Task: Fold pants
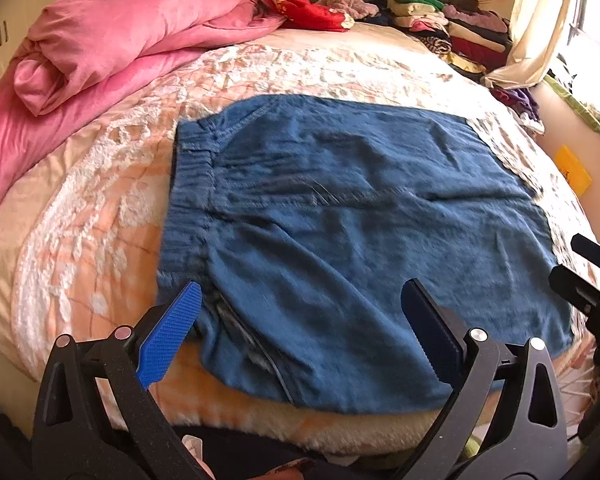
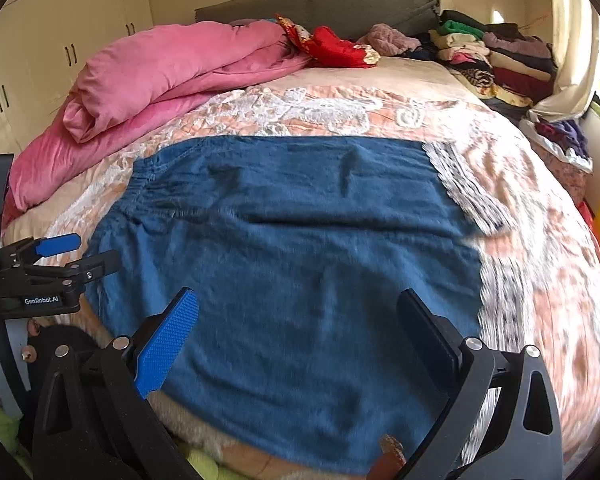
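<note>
Blue denim pants (image 1: 340,216) lie flat on the bed, folded into a broad rectangle, elastic waistband at the left. They also fill the middle of the right wrist view (image 2: 300,256). My left gripper (image 1: 300,300) is open and empty, hovering over the near left edge by the waistband and a pocket opening. My right gripper (image 2: 296,312) is open and empty over the near edge further right. The right gripper shows at the far right of the left wrist view (image 1: 592,276); the left gripper shows at the left of the right wrist view (image 2: 60,256).
The bed has a peach and white patterned cover (image 1: 100,208). A pink duvet (image 1: 112,48) is bunched at the back left. Red cloth (image 2: 336,50) and stacks of folded clothes (image 2: 496,60) lie along the headboard and right side. White wardrobes (image 2: 60,40) stand at left.
</note>
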